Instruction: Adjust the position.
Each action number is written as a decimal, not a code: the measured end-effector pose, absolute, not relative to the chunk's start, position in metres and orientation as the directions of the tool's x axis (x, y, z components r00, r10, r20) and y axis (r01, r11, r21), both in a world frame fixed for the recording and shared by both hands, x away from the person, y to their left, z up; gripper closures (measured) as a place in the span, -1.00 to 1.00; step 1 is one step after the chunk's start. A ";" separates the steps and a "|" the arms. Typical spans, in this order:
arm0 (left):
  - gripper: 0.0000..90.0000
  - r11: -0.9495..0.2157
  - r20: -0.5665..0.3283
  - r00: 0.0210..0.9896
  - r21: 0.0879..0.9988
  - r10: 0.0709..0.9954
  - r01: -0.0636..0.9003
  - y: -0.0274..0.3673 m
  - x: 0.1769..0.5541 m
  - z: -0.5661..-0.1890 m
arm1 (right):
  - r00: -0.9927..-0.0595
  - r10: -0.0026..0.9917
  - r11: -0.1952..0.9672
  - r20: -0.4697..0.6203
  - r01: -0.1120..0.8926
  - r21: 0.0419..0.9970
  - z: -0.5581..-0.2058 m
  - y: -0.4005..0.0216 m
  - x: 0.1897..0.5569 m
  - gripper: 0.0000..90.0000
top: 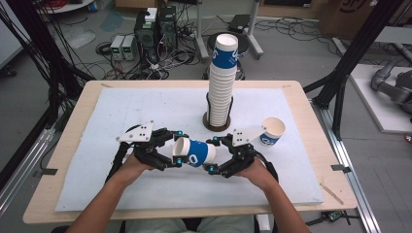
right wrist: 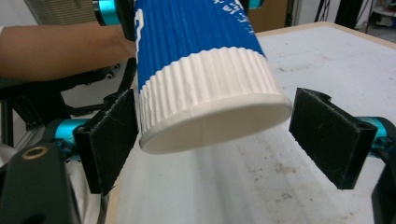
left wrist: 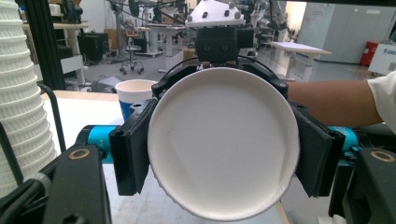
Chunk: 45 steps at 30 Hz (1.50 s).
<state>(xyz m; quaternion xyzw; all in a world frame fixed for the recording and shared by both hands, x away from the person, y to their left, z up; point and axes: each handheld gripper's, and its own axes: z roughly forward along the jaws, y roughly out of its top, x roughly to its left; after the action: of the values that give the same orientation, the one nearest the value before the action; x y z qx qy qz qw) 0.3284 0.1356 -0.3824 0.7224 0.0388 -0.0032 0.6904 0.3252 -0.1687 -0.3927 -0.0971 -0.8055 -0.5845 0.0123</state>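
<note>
Over table [top: 301, 92], ribbed blue-white cup [top: 194, 152] lies sideways.

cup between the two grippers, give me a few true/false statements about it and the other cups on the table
1. The left gripper is shut on the blue and white cup near its open mouth. True.
2. The right gripper is clamped tight on the cup's base. False: its pads stand apart from the base, with a clear gap on one side.
3. The held cup stands upright on the table. False: it lies sideways in the air between the grippers.
4. A tall stack of cups stands in a holder behind the grippers. True.
5. A single cup stands on the mat by the right gripper. True.
</note>
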 end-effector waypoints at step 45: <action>-0.62 -0.362 -0.098 0.989 0.923 0.114 0.133 0.118 0.336 -0.363 | -0.998 0.060 0.770 -0.021 0.033 0.638 -0.333 -0.157 0.339 -0.17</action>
<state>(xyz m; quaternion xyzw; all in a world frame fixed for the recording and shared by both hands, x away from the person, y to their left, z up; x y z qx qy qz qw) 0.3361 0.1181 -0.3626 0.8252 0.0748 -0.0088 0.5598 0.3388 -0.1572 -0.3328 -0.0246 -0.9404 -0.3386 -0.0199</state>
